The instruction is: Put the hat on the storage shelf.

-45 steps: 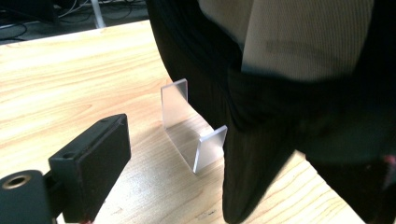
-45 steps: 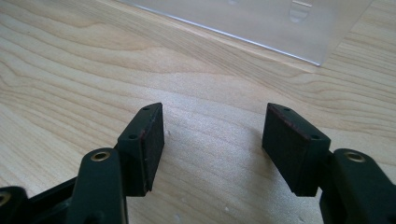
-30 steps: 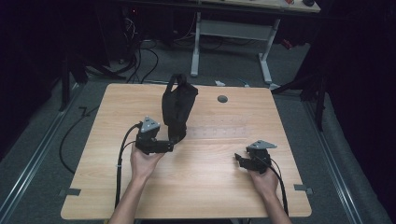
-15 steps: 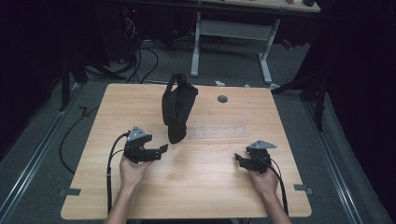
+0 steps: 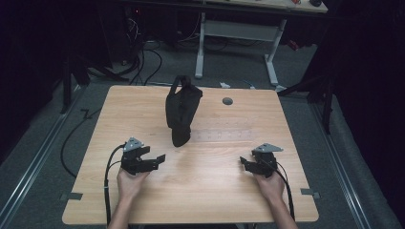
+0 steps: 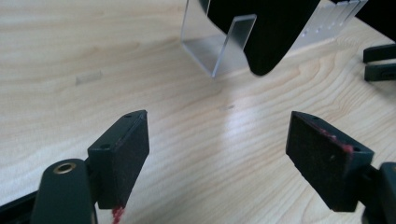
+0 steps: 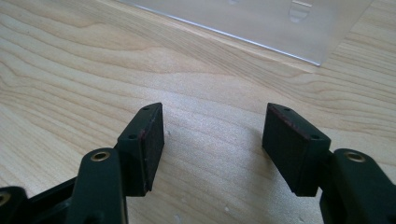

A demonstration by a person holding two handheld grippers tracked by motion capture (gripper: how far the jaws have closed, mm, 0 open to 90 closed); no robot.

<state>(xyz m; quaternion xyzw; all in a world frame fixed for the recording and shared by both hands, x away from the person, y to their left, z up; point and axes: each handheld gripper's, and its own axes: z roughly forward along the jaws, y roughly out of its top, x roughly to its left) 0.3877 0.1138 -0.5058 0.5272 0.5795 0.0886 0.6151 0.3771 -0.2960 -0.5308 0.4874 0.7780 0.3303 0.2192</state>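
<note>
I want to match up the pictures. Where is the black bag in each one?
High view: the black bag hangs upright on the clear stand, middle of the table.
Left gripper view: its bottom tip shows at the top edge, right of centre.
Right gripper view: not in it.
Shared landmark: the clear stand.

Black pouch (image 5: pixel 181 114) — upright on a clear stand (image 6: pixel 219 51); mid-table, tapered end hanging down.

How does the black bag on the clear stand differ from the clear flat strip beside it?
The black fabric bag is opaque and stands upright on its clear stand; the clear plastic strip is see-through and lies flat on the wooden table. The bag is bulky, the strip thin.
</note>
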